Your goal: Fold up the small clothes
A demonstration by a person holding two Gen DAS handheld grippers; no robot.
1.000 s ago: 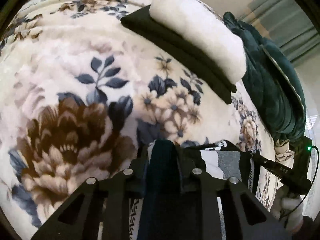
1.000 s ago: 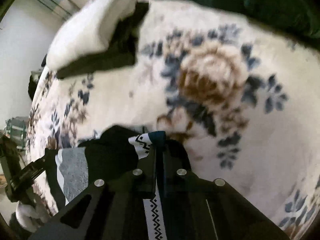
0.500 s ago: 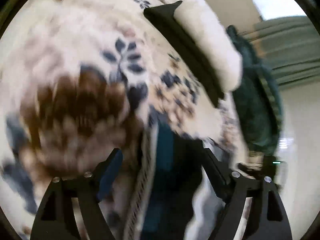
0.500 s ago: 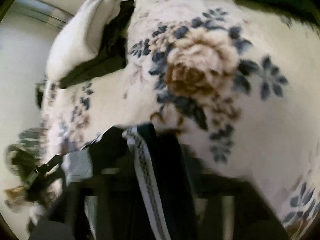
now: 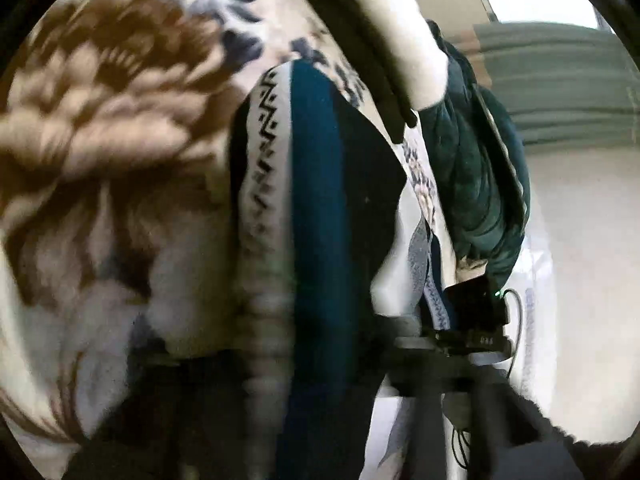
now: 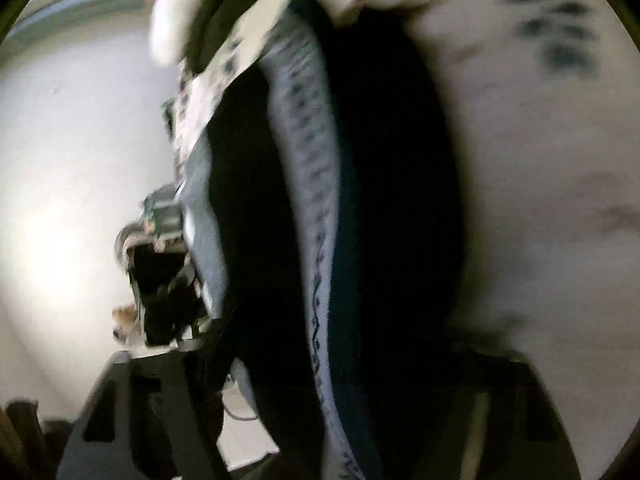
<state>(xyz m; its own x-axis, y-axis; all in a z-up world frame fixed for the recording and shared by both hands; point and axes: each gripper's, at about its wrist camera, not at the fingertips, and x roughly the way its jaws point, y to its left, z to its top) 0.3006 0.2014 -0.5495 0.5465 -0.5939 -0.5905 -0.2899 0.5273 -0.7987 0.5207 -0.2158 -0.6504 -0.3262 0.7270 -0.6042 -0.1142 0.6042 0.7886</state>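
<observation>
Honestly, the fold's barely started: the patterned garment [image 5: 312, 208] hangs stretched above the floral bed [image 5: 100, 128]. Both frames are blurry, so can't tell whether either hand-held gripper is clamped on it.

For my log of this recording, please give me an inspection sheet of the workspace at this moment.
Surface: floral blanket, blurred.
Job's things: garment, dark with teal stripe and patterned white band, lifted off the blanket.
Clutter: black and white folded pile; dark green bedding.
Grippers: left gripper and right gripper, each with the garment between its fingers; blur hides whether shut.
Cables: thin cable at the right gripper.
Surroundings: pale wall, curtain.
</observation>
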